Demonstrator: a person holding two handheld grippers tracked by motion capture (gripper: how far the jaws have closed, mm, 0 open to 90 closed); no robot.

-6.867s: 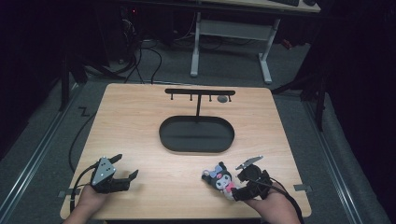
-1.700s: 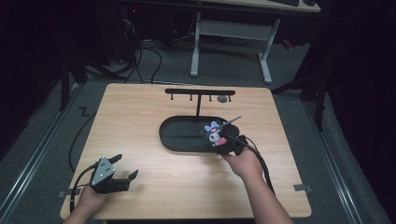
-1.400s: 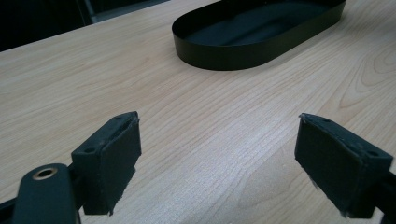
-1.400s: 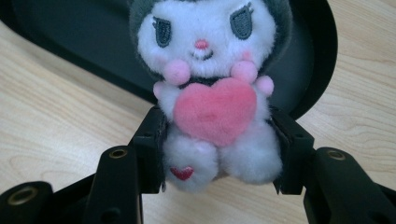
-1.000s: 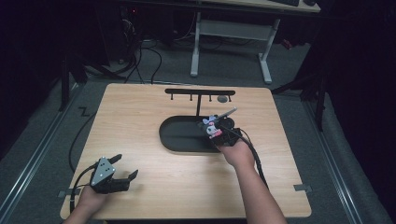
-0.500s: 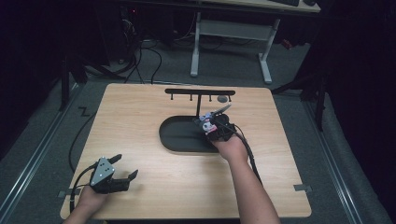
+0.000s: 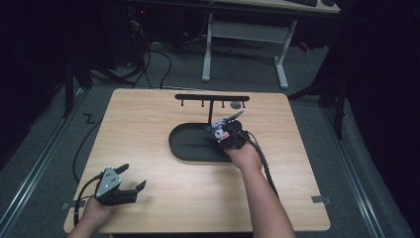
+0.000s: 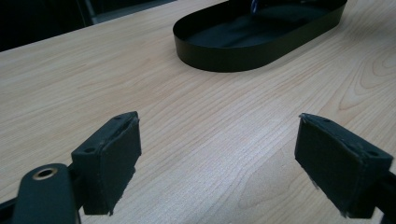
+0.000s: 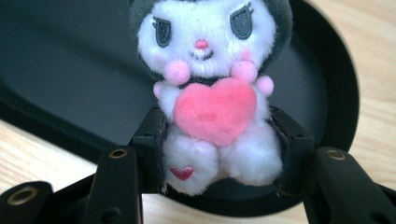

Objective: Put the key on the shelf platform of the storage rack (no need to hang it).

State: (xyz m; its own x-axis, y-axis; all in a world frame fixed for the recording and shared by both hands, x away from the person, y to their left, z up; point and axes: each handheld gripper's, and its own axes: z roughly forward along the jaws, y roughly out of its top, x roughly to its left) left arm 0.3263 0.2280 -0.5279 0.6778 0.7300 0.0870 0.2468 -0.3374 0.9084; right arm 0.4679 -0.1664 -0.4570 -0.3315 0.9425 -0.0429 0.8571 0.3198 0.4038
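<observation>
Centrally placed: wooden table (image 7: 148,124), pale grain, rectangular, seen from above in the high view.

- Black oval tray (image 7: 190,144), shallow, low-walled, near the middle of the table; bare dark floor visible in the left gripper view (image 8: 243,35) and behind the toy in the right gripper view (image 9: 70,70).
- Black rack (image 7: 212,99), thin upright post with a crossbar and short pegs, standing just beyond the tray's far edge; small round grey item hanging or lying near its right end, too small to identify.
- Plush toy (image 9: 212,88), white face, dark hood, pink nose and cheeks, pink heart held at the chest, small red heart on one foot. Upright, facing the right gripper's camera, raised over the right end of the tray (image 7: 219,131).
- Right gripper (image 7: 229,135), held by the right hand at the tray's right end, forearm stretched across the table. Jaws clamped on the toy's lower body, one pad at each side, in the right gripper view (image 9: 219,158).
- Left gripper (image 7: 119,186), resting low at the near left corner of the table in the left hand, grey three-cornered plate on top, cable trailing off to the left. Jaws spread wide, nothing between them, bare wood beneath in the left gripper view (image 8: 219,163). Well apart from the tray.
- Surroundings: dark floor, cables, white desk frame beyond the table.
</observation>
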